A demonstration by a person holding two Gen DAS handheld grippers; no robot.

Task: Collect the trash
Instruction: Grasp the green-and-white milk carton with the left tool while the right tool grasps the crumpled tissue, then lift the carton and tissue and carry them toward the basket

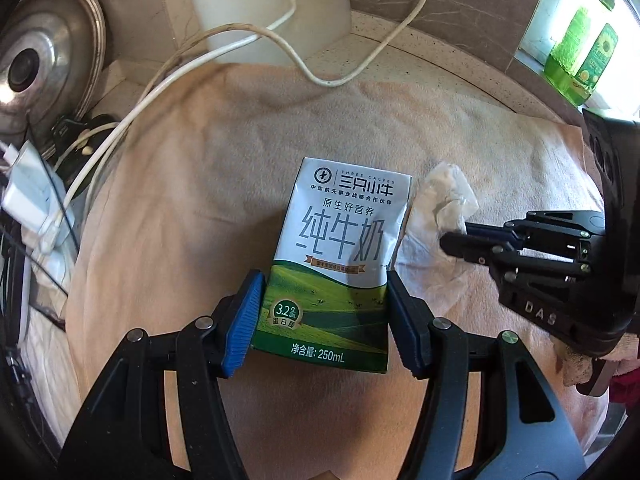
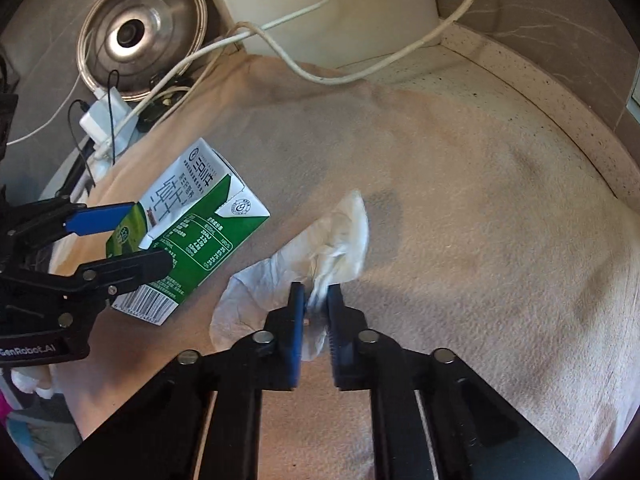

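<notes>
Pinching a white-and-green milk carton (image 1: 334,264) by its lower sides, the left tongs (image 1: 320,320) hold it over the cloth-covered worktop (image 2: 480,200); the right tongs (image 2: 316,312) squeeze a crumpled white tissue (image 2: 320,244) just beside it.

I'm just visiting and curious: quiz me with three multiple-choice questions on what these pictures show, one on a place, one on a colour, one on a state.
1. The crumpled tissue lies where, seen from the left wrist?
A. right of the milk carton
B. left of the carton
C. on the carton

2. The carton's lower part is:
A. red
B. green
C. yellow

3. The right tool is:
A. wide open
B. shut on the carton
C. pinching the tissue

Answers: 1 A, it touches the carton's right edge; 2 B, a green meadow print; 3 C, tissue sits between its pads, while the left tool clamps the carton.
</notes>
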